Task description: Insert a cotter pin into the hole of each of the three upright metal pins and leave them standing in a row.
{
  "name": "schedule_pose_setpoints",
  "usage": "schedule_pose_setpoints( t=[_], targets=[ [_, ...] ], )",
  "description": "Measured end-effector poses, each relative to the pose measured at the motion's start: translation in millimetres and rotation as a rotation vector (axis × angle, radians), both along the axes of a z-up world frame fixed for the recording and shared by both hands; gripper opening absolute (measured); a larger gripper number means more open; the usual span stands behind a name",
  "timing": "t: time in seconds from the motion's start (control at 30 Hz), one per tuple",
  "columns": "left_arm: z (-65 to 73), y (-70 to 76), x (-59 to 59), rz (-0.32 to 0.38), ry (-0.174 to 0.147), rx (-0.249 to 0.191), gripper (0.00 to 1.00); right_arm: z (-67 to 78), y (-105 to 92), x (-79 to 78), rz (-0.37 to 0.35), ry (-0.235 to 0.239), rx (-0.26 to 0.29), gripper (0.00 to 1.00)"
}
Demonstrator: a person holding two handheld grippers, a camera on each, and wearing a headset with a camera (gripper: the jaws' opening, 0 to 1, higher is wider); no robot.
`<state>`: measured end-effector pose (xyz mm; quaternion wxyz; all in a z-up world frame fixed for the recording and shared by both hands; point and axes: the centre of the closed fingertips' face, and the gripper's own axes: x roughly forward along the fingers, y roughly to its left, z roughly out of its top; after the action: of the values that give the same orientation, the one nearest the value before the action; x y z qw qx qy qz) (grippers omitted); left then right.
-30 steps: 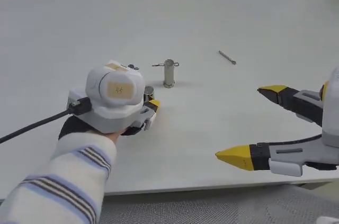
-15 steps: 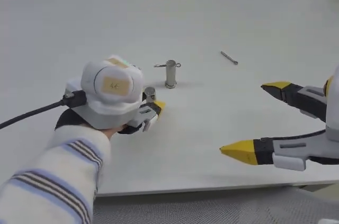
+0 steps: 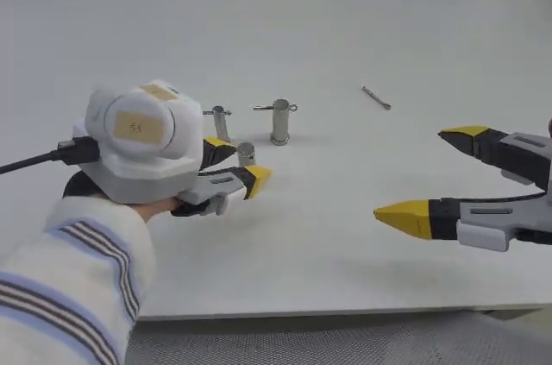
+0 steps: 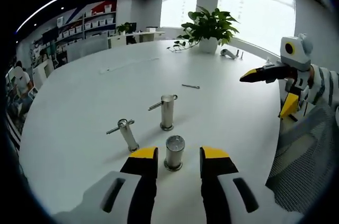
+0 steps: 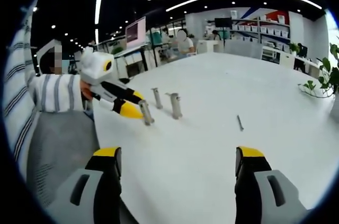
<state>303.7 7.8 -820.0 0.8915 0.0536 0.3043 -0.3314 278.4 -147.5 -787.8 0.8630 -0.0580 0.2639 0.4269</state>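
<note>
Head view had the bare pin (image 3: 246,154) standing on the desk (image 3: 336,244) right between the left gripper's (image 3: 238,161) fingers, which were spread and not touching it. Left cottered pin (image 3: 221,122) and right cottered pin (image 3: 279,121) stood just behind. Loose cotter pin (image 3: 376,97) lay well off to the right; right gripper (image 3: 433,173) hovered wide open, empty.

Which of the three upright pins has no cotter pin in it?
The nearest pin, between the open jaws of the left tongs: bare top. The left pin and far pin each have a cotter pin through the top.
</note>
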Motion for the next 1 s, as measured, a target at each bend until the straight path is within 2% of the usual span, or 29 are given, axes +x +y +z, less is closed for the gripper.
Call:
schedule_pose_setpoints(
  t=[0.07,0.13,0.23,0.33,0.4,0.53,0.6,0.7,0.77,0.93,1.0],
  targets=[
    [0.5,0.7,-0.7,-0.005,0.001,0.000,0.31,0.9,-1.0,3.9,-0.001,0.002,-0.003,0.88],
    [-0.9,1.5,-2.5,-0.024,0.003,0.019,0.31,1.7,-2.1,7.7,-0.004,0.001,-0.008,0.87],
    [0.4,0.6,-4.4,-0.039,0.002,0.004,0.31,1.9,-6.9,19.2,-0.031,0.007,-0.021,0.78],
    [1.0,1.0,-5.5,-0.057,-0.005,0.016,0.32,3.6,-7.9,29.1,-0.040,0.007,-0.027,0.77],
    [4.0,-0.2,-6.9,-0.062,0.002,-0.017,0.33,5.9,-7.6,35.8,-0.039,0.000,-0.036,0.76],
    [6.2,0.2,-10.2,-0.092,-0.004,-0.018,0.37,7.9,-5.5,46.5,-0.031,0.005,-0.055,0.72],
    [7.6,1.1,-13.2,-0.104,0.006,-0.029,0.39,7.6,-4.7,52.4,-0.031,0.017,-0.067,0.71],
    [6.9,4.4,-14.7,-0.107,0.004,-0.031,0.48,7.9,-3.4,61.4,-0.029,0.026,-0.079,0.68],
    [5.0,5.1,-19.2,-0.125,0.025,-0.030,0.50,7.8,-2.4,67.3,-0.022,0.030,-0.094,0.65],
    [5.0,10.3,-25.3,-0.149,0.028,-0.026,0.56,6.5,-0.5,80.4,0.001,0.032,-0.134,0.64],
    [6.3,12.8,-26.3,-0.153,0.018,-0.022,0.59,6.2,0.6,85.4,0.011,0.035,-0.147,0.63]
  ],
)
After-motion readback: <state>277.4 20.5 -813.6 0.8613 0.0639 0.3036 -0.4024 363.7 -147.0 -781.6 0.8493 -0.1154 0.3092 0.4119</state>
